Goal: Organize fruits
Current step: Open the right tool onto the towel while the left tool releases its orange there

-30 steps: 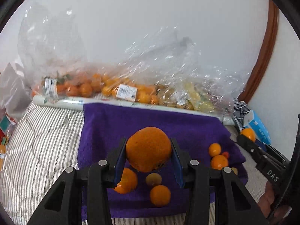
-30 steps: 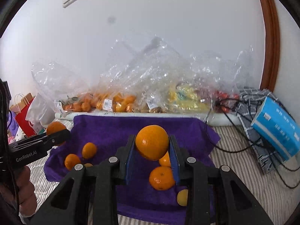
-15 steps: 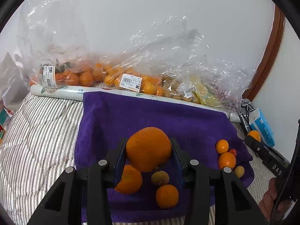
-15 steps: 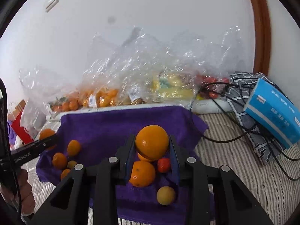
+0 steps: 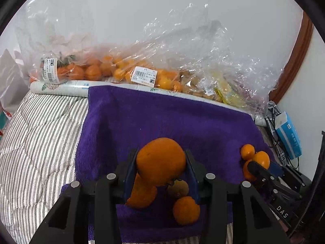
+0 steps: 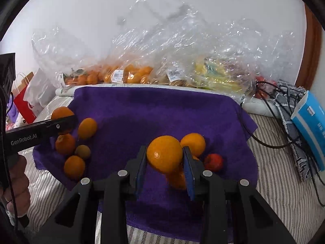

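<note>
**Operator:** Towel first, as the biggest thing: the purple towel (image 5: 162, 118) is spread over a striped quilt (image 5: 36, 142), soft and yielding, so fruit set on it should settle and not roll far. Behind it lie the plastic bags of fruit (image 5: 126, 69).

**Observer:** And what you're carrying?

**Operator:** My left claw (image 5: 160, 162) is narrowed onto the big orange (image 5: 160, 158), pads on its two flanks, held above a cluster of small fruit (image 5: 182, 205) at the towel's near edge. I judge it the heavier piece, firm but with a dimpled, slightly slick rind, so the widest middle is the right place to grip. My right claw (image 6: 164, 158) is clamped on the smaller orange (image 6: 164, 153), smoother and lighter, above the right-hand group beside a small red fruit (image 6: 213, 161). Squeezing harder would bruise either one.

**Observer:** What differs from a second ago?

**Operator:** Both claws have come lower and tipped downward; the towel fills more of each view. The right claw has swung over the right-hand group. Neither grip has changed.
</note>
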A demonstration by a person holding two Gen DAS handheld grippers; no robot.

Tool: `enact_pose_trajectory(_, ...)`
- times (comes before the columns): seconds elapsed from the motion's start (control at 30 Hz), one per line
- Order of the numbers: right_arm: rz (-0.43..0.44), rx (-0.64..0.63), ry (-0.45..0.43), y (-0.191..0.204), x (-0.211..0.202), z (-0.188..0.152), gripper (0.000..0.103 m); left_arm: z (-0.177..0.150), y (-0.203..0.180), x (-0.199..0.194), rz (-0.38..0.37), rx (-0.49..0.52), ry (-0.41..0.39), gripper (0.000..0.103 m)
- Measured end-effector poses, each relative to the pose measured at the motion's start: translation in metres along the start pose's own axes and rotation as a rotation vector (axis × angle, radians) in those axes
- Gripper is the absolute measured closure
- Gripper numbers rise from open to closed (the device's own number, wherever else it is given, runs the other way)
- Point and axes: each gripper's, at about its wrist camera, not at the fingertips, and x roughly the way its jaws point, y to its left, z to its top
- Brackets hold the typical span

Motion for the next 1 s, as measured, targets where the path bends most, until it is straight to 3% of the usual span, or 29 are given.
enact_pose_trajectory(0.5, -0.036, -0.044, -0.011, 0.004, 0.0, -0.002, 0.069, -0.005, -0.005, 0.008, -0.001, 0.029, 0.029, 0.061)
enact_pose_trajectory(0.8, -0.032, 0.0, -0.017, -0.008, -0.003, 0.0, 0.068, -0.005, -0.008, 0.008, -0.02, 0.049, 0.044, 0.06)
enact_pose_trajectory(0.9, -0.035, 0.007, -0.016, -0.009, -0.003, 0.0, 0.058, -0.005, -0.011, 0.008, -0.029, 0.067, 0.047, 0.056)
enact_pose_trajectory(1.0, -0.034, 0.012, -0.014, -0.009, -0.003, 0.0, 0.058, -0.005, -0.014, 0.008, -0.03, 0.077, 0.049, 0.056)
